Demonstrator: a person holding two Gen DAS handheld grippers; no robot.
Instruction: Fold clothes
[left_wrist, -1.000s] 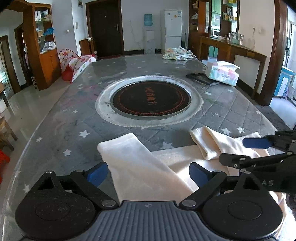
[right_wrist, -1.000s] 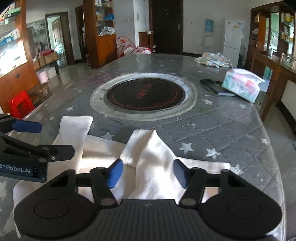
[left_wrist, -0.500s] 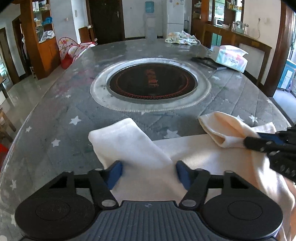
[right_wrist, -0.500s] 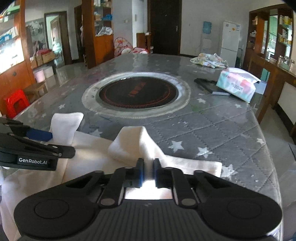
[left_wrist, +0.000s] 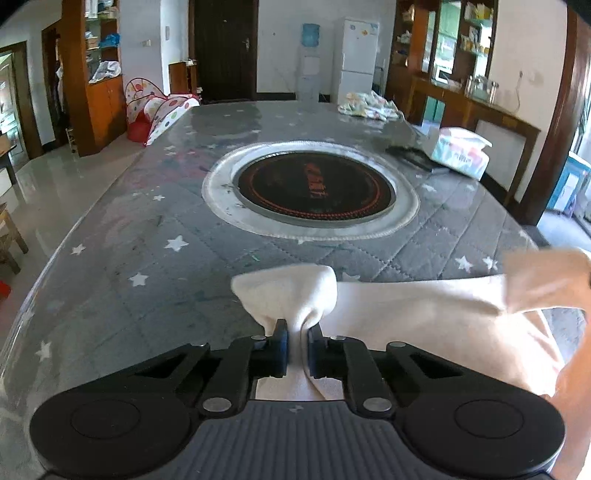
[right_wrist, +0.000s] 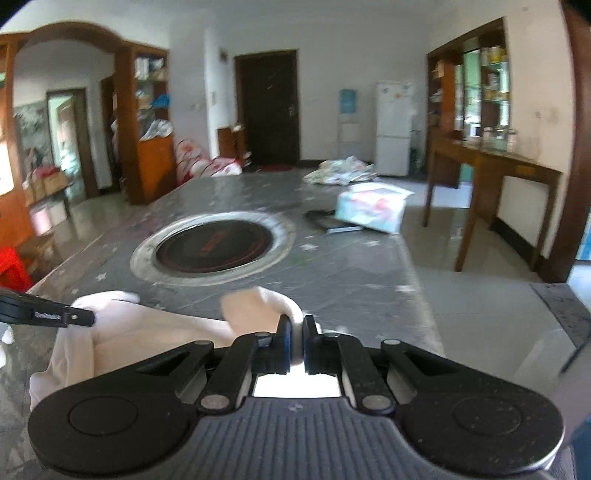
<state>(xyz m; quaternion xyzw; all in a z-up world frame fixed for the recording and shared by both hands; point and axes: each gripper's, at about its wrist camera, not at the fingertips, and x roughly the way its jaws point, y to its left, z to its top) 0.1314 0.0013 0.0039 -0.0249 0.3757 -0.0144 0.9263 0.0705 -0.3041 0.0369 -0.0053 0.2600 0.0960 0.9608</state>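
A cream long-sleeved garment (left_wrist: 424, 314) lies on the near end of the grey star-quilted table (left_wrist: 147, 288). My left gripper (left_wrist: 295, 332) is closing its jaws on the left sleeve (left_wrist: 284, 288), and the pads pinch the bunched cloth. In the right wrist view my right gripper (right_wrist: 294, 325) is shut on the right sleeve (right_wrist: 258, 306), which is lifted off the table. That raised sleeve shows blurred at the right edge of the left wrist view (left_wrist: 546, 280). The left gripper (right_wrist: 48, 315) shows at the left edge of the right wrist view.
A round black hotplate (left_wrist: 314, 188) sits in the table's middle. A tissue pack (left_wrist: 461, 151) and a flat black thing (left_wrist: 410, 155) lie at the far right, a crumpled patterned cloth (left_wrist: 365, 105) at the far end. The table's right edge (right_wrist: 417, 280) drops to the floor.
Both grippers went from open around the sleeves to pinching them, the right first. The right gripper has since lifted its sleeve and swung; its view is blurred and shows more of the room.
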